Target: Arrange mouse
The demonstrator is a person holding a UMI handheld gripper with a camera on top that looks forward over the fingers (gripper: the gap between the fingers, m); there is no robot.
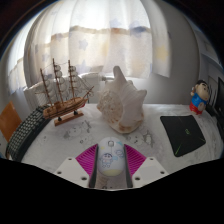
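Note:
A white mouse (110, 156) with faint printed patterns sits between my two fingers. My gripper (111, 162) is shut on it: the pink pads (90, 158) press against its left and right sides. The mouse is over the near edge of the white table (75, 138). A black mouse pad (186, 132) lies flat on the table, ahead of the fingers and to the right.
A large pale conch shell (120, 100) stands straight ahead beyond the fingers. A model sailing ship (62, 90) stands ahead to the left. A dark keyboard (25, 133) lies at the far left. A small blue and red figurine (201, 97) stands beyond the mouse pad. Curtains hang behind.

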